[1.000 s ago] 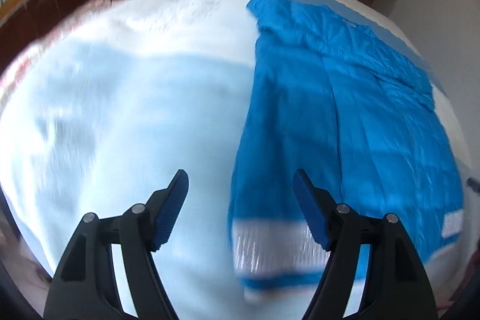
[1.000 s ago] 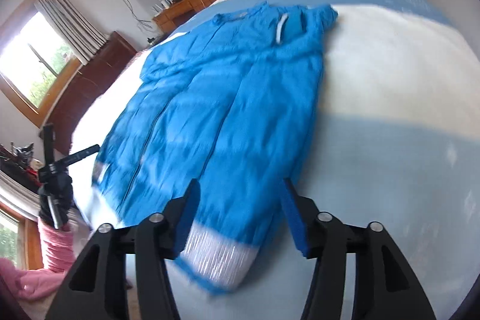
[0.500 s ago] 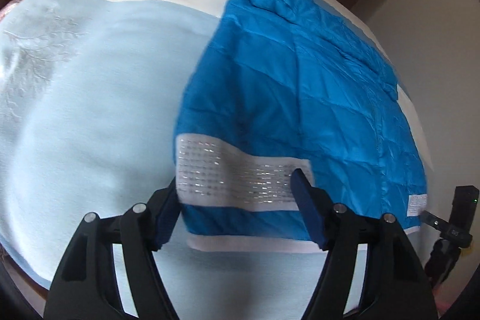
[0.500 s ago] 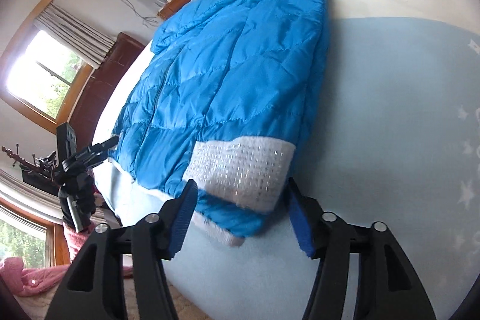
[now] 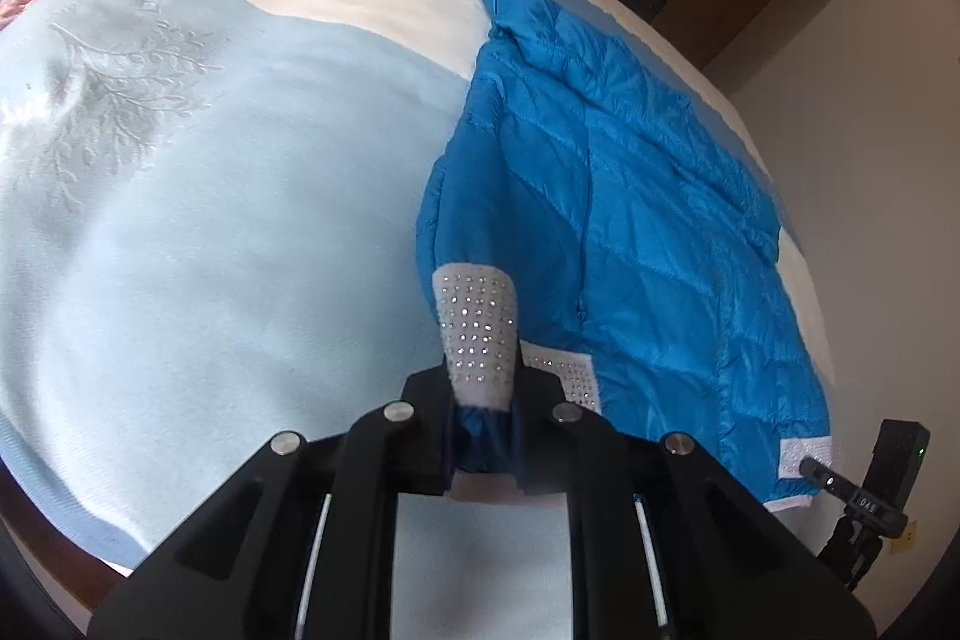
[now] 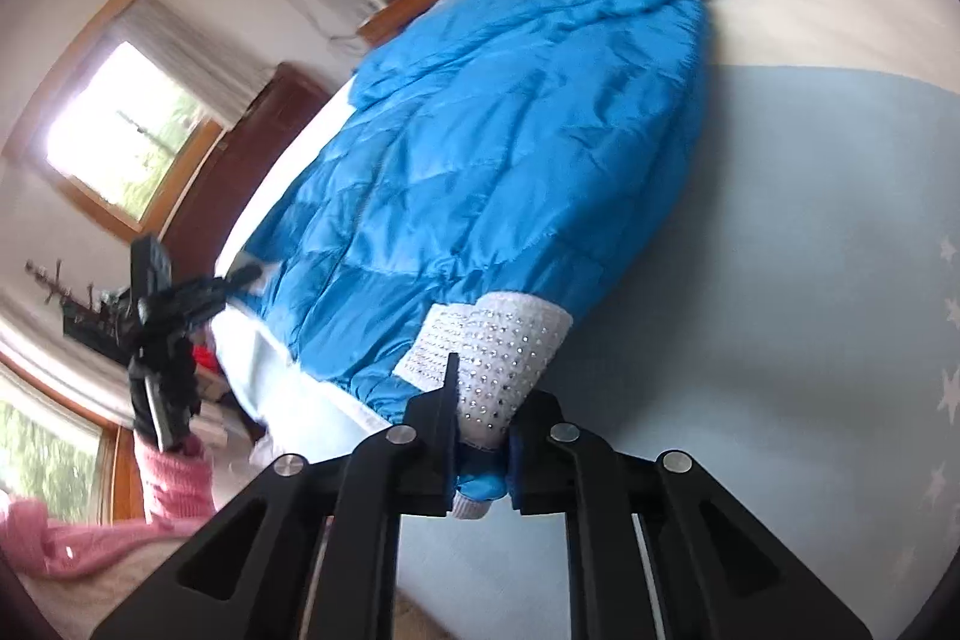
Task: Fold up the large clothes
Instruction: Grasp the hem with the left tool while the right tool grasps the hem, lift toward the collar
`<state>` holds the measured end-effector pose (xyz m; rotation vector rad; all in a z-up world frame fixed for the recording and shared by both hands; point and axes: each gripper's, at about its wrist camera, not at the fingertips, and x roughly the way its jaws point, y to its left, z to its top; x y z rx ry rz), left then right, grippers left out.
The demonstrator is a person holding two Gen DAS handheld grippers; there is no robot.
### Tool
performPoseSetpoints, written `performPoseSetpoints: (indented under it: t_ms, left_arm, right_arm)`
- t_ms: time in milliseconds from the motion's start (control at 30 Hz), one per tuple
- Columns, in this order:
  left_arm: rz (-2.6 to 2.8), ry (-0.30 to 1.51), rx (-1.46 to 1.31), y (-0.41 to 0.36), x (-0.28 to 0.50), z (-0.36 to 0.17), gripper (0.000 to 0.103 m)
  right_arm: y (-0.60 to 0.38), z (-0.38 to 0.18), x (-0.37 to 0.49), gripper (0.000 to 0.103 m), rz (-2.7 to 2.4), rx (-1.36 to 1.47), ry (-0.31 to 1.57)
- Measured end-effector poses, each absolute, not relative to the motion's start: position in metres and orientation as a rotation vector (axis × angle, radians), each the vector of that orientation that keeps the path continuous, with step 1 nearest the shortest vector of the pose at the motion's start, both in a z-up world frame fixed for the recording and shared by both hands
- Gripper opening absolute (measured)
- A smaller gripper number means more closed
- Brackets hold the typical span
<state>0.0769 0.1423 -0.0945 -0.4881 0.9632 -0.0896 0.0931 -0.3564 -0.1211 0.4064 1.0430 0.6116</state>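
Blue quilted jacket (image 5: 630,196) spread flat on bed (image 5: 228,220); left gripper (image 5: 483,436) and right gripper (image 6: 480,451), jaws just closing, each clamped on a studded white hem band (image 5: 477,334). Risk: slippery shell pulling free on lifting; shallow bites, uneven fold.

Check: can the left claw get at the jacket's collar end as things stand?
Probably not. The left claw, whose jaws have just been closing, is shut on the studded white cuff at the near edge; the collar lies at the far end of the blue jacket.
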Motion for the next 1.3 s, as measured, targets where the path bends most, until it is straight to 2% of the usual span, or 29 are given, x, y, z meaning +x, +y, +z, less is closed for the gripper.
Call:
performPoseSetpoints:
  t_ms: [133,333,567,833,1067,1300]
  left_arm:
    - [-0.085,0.967,-0.473,0.146,0.07,-0.092,0.011]
    - [-0.059,1.0,-0.47,0.145,0.086,-0.124,0.014]
    - [-0.052,0.98,-0.463,0.143,0.088,-0.116,0.013]
    - [-0.109,0.904,-0.414,0.135,0.088,-0.068,0.013]
    - [-0.152,0.805,-0.265,0.097,0.119,-0.009,0.013]
    - [-0.167,0.729,-0.195,0.077,0.15,0.026,0.013]
  right_arm:
    - [-0.347,-0.124,0.083,0.012,0.639,0.357,1.066]
    - [-0.349,-0.142,0.092,0.012,0.615,0.361,1.097]
    - [-0.353,-0.142,0.088,0.012,0.624,0.391,1.085]
    - [-0.363,-0.103,0.092,0.011,0.696,0.407,1.006]
    - [-0.36,-0.051,0.109,0.011,0.698,0.363,0.901]
    - [-0.377,-0.014,0.138,0.011,0.671,0.367,0.845]
